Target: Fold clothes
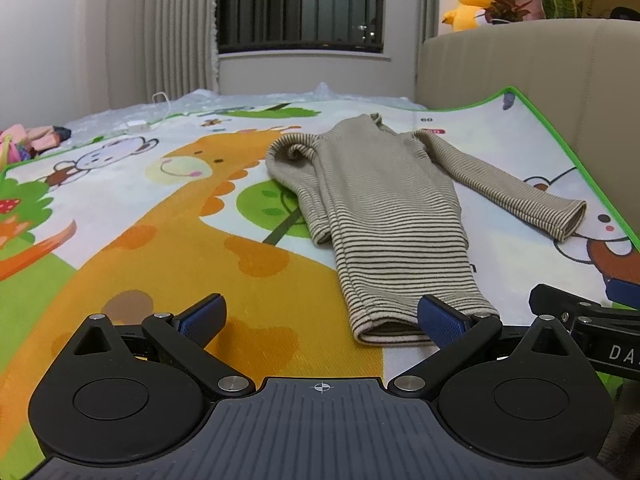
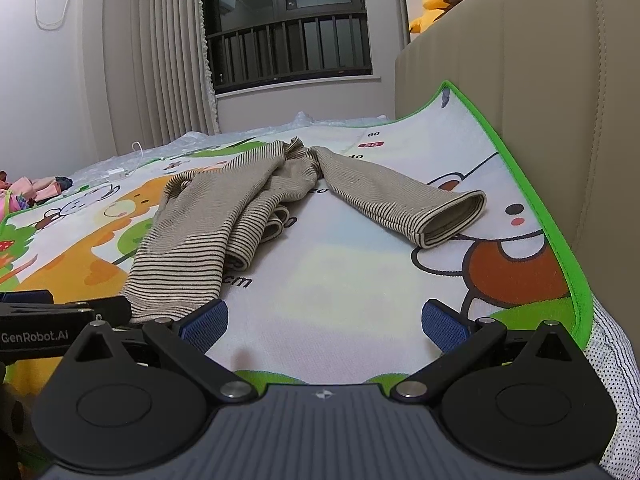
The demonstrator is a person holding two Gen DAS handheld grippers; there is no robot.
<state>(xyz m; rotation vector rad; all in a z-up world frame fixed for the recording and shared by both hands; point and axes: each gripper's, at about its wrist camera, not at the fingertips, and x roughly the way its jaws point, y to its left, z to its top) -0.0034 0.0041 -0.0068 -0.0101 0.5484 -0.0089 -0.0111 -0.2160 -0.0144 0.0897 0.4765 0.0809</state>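
On cartoon play mat [image 1: 168, 216]: striped garment [image 1: 380, 208]; curtained window [image 1: 300, 4] behind; both claws spread.

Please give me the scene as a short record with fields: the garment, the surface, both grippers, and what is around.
garment: beige knit top with thin dark stripes, partly folded, one sleeve spread out to the side
surface: cartoon-animal play mat with green border
left gripper: jaws wide open, holding nothing, at the top's near hem
right gripper: jaws wide open, holding nothing, over bare mat
backdrop: beige padded headboard, yellow plush toy, dark barred window
folding: not finished
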